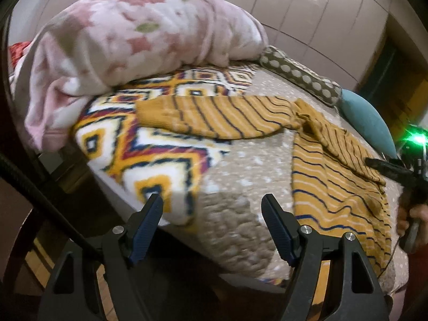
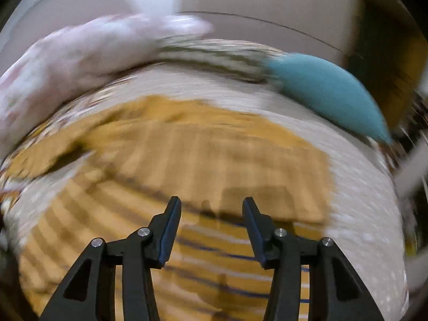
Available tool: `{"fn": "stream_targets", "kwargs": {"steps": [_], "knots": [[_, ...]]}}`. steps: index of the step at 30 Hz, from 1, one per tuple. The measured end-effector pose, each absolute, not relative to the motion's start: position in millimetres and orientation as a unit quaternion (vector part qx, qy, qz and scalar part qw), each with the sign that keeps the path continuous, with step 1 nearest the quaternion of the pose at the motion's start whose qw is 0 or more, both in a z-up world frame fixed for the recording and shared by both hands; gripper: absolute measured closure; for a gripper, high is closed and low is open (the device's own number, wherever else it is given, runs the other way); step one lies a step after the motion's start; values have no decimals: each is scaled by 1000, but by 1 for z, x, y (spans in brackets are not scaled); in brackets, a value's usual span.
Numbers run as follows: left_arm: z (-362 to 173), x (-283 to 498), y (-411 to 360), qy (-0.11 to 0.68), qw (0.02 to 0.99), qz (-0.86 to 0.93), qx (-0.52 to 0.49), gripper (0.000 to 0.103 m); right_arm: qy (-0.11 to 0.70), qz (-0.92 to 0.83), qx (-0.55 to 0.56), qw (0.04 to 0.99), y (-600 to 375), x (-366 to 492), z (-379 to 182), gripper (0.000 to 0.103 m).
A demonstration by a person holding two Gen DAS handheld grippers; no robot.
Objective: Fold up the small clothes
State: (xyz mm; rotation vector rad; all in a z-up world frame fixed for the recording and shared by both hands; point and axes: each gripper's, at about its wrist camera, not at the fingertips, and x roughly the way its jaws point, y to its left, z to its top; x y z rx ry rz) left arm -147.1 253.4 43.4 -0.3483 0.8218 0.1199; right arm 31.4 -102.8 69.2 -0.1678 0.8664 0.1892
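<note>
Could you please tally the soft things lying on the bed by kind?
Striped mustard sweater: 1
Blankets: 2, pink floral blanket and zigzag-patterned blanket
Pillows: 2, polka-dot pillow and teal pillow
Total: 5

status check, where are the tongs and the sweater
Left tongs open, empty, over bed edge. Right tongs open, empty, above mustard striped sweater. Sweater unfolded, one sleeve outstretched. Nothing in the way.

Both grippers, left gripper (image 1: 212,208) and right gripper (image 2: 211,211): matte black angular frames, silver round screws at pivots, fingers (image 1: 276,230) lined with ribbed dark-blue pads.
</note>
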Motion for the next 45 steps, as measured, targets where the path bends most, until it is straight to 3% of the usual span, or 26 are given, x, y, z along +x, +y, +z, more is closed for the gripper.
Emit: {"fn": "stream_targets", "kwargs": {"steps": [9, 20, 22, 23, 25, 30, 36, 39, 45], "knots": [[37, -173, 299, 377, 895, 56, -232, 28, 411, 293, -212, 837, 154, 12, 21, 51], [13, -186, 332, 369, 885, 60, -276, 28, 366, 282, -329, 823, 302, 16, -7, 52], [12, -188, 335, 369, 883, 60, -285, 27, 360, 276, -337, 825, 315, 19, -10, 68], [12, -188, 336, 368, 882, 59, -288, 27, 364, 280, -335, 823, 318, 21, -11, 94], [15, -190, 335, 366, 884, 56, -287, 28, 375, 275, -311, 829, 318, 25, -5, 96], [24, -183, 325, 367, 891, 53, -263, 27, 389, 269, -158, 867, 252, 54, 55, 98], [38, -167, 296, 370, 901, 36, -223, 27, 397, 190, 30, 898, 71, 103, 114, 98], [44, -156, 277, 373, 906, 21, -201, 27, 404, 101, 63, 907, -30, 119, 114, 98], [54, -128, 237, 379, 909, -10, -172, 27, 458, -69, 136, 876, -204, 134, 53, 97]]}}
